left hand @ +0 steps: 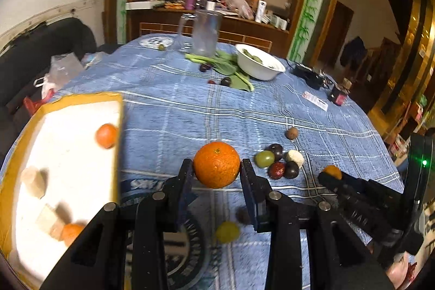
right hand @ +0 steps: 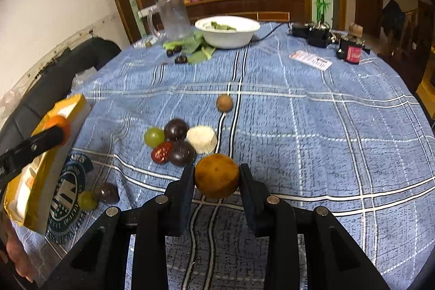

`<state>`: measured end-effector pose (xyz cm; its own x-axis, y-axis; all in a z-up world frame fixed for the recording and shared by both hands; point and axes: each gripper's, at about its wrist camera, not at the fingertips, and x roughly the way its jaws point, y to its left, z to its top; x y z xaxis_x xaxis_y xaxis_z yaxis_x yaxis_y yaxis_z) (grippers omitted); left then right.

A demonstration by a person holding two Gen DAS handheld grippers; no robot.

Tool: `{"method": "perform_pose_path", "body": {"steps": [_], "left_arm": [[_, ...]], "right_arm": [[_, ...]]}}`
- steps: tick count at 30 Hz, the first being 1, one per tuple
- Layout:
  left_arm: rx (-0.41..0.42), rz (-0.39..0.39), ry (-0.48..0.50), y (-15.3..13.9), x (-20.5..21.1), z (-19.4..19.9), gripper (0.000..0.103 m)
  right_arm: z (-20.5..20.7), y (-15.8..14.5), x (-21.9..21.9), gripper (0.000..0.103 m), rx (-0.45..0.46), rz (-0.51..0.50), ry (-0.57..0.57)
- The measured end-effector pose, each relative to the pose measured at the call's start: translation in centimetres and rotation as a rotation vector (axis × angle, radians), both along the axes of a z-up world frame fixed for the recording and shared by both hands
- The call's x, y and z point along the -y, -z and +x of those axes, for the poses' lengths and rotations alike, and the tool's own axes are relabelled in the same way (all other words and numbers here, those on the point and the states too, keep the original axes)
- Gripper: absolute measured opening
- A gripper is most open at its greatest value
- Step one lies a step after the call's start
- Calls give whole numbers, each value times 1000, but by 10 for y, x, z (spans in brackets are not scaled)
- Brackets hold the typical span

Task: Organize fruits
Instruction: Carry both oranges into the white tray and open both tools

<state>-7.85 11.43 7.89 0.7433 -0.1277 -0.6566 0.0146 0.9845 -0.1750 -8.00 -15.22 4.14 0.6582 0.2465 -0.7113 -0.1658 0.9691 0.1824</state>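
My left gripper (left hand: 216, 167) is shut on a bright orange (left hand: 216, 164), held above the blue plaid cloth just right of the yellow-rimmed white box (left hand: 68, 154). The box holds two small oranges (left hand: 106, 135) and pale blocks. My right gripper (right hand: 216, 175) is shut on a dull brownish-orange fruit (right hand: 216, 175); it also shows in the left wrist view (left hand: 332, 172). A cluster of a green grape (right hand: 154, 136), dark plums (right hand: 176, 129), a red date (right hand: 162, 152) and a white ball (right hand: 201, 139) lies just beyond it. A brown fruit (right hand: 224, 103) lies farther back.
A green grape (right hand: 87, 199) and a dark plum (right hand: 106, 192) lie near the box. At the far end stand a white bowl (right hand: 227, 31) with greens, a clear jug (right hand: 175, 18), leafy greens with dark fruits, a small dark jar (right hand: 351, 50) and a paper slip (right hand: 310, 60).
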Motion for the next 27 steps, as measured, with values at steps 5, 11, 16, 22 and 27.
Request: {"method": "perform_pose_path", "body": {"steps": [5,11,16,22,27], "left_arm": [[11,-62,-60,-3,-34,-23,34],[7,-77,-163,-4,-87,-48,34],[19,-20,-271,-6,-128,-68,34],[9,29,-355,1,-155,-78,34],[-11,24,-392,7,-176,-81,34]], "right_arm": [[-2,-5,5,34,14,49,3],[-7,-9,-1,34,23,43,2],[-22,-24,-36,35,25,55,-86],[-43,-50,-118,35,21,88,-297],[-57,-55,-190,36,13,66,-453]]}}
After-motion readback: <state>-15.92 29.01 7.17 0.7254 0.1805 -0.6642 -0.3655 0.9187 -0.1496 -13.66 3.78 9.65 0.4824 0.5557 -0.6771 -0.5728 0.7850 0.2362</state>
